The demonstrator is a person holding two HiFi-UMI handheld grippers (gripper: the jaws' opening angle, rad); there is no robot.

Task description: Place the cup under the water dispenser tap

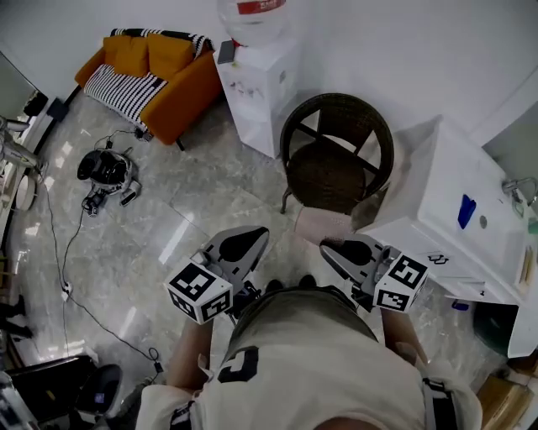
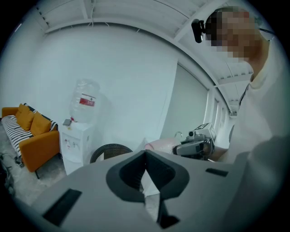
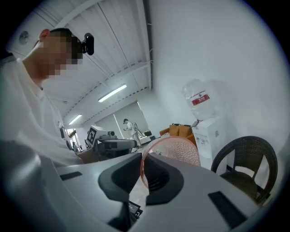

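A translucent pink cup (image 3: 176, 152) lies on its side, and my right gripper (image 3: 142, 167) is shut on its rim. In the head view the cup (image 1: 323, 223) sticks out ahead of the right gripper (image 1: 338, 250), low over the floor near the chair. The white water dispenser (image 1: 256, 88) with its bottle (image 1: 252, 17) stands against the far wall, well beyond the cup. It also shows as a dispenser (image 3: 207, 136) in the right gripper view. My left gripper (image 1: 249, 243) hangs beside the right one, shut, with nothing held (image 2: 145, 156).
A dark wicker chair (image 1: 336, 151) stands between me and the dispenser, slightly right. An orange sofa (image 1: 155, 71) is at the far left. A white sink cabinet (image 1: 454, 210) fills the right side. Cables and a black device (image 1: 105, 172) lie on the floor at left.
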